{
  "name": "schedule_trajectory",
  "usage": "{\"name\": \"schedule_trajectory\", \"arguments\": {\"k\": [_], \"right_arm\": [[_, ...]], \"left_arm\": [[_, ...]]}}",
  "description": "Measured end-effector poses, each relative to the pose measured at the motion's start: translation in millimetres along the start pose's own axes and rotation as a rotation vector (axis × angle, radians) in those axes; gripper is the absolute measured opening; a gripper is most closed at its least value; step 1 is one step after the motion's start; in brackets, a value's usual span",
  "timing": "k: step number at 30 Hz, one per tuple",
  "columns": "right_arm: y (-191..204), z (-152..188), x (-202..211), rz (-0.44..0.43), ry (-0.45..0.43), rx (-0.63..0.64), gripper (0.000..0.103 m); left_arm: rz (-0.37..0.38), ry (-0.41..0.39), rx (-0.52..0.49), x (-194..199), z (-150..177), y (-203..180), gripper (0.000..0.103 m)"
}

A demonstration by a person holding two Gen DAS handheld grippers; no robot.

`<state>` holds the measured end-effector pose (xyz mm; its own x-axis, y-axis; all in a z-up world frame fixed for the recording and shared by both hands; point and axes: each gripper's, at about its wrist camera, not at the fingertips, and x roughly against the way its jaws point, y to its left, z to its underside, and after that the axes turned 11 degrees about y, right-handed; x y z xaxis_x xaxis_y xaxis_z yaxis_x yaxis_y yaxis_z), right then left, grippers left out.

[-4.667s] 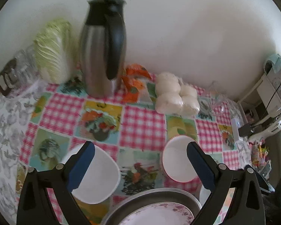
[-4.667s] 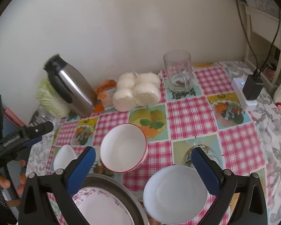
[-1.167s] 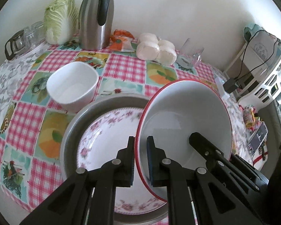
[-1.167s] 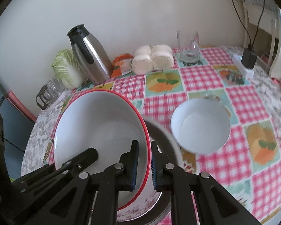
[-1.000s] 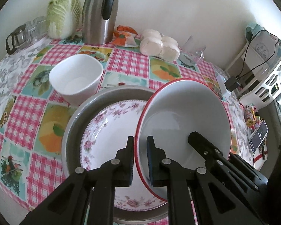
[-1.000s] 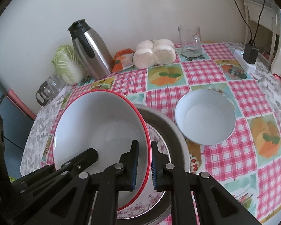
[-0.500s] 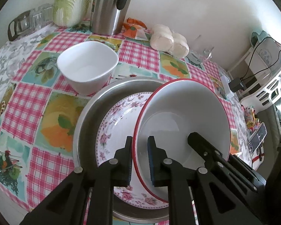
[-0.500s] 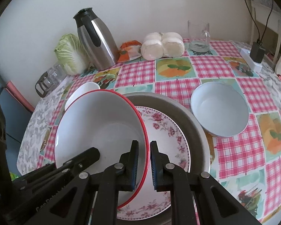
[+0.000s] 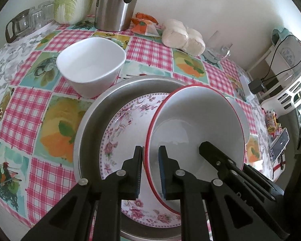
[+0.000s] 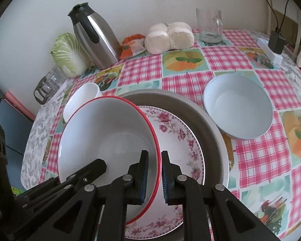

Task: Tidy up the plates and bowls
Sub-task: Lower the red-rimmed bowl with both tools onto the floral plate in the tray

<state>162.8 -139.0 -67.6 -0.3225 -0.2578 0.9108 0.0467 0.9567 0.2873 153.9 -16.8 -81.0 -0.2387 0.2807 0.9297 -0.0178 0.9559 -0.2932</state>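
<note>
Red-rimmed white bowl [image 9: 196, 124] hangs pinched by opposite rim edges in the left hand-held gripper [image 9: 150, 170] and right hand-held gripper [image 10: 154, 173], directly above the floral plate [image 10: 176, 132]; glazed, rigid, likely slippery, breakable.

1. The bowl [image 9: 196, 120] is white inside with a thin red line round its rim.
2. The plate [image 10: 178, 140] is white with pink roses and a fine dark pink edging.
3. The tray [image 9: 90, 120] beneath it is dull grey metal.
4. The square bowl [image 9: 90, 64] is plain white; the round bowl [image 10: 237, 106] is pale bluish white.
5. The tablecloth [image 9: 19, 110] alternates pink-and-white check squares with teal and yellow panels of fruit and vegetables; its border is grey floral on white.
6. The flask [image 10: 96, 38] is brushed silver with a black handle and lid.
7. The cabbage [image 9: 74, 0] is pale green, veined white.
8. The buns [image 10: 169, 37] are white.
9. The packet [image 10: 132, 48] is orange and white.
10. Both grippers' fingers [image 10: 144, 174] are black with blue pads.
</note>
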Motion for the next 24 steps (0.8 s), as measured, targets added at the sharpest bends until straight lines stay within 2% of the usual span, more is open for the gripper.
{"name": "schedule_trajectory", "arguments": {"k": [8, 12, 24], "right_arm": [[-3, -3, -5, -0.004, 0.017, -0.009, 0.014], [-3, -3, -7, 0.000, 0.020, -0.009, 0.014], [-7, -4, -15, -0.007, 0.038, -0.021, 0.014]], "left_arm": [[0.002, 0.013, 0.009, -6, -1, 3, 0.015], [0.006, 0.023, 0.011, -10, -1, 3, 0.019], [0.024, 0.036, 0.031, -17, -5, 9, 0.019]]}}
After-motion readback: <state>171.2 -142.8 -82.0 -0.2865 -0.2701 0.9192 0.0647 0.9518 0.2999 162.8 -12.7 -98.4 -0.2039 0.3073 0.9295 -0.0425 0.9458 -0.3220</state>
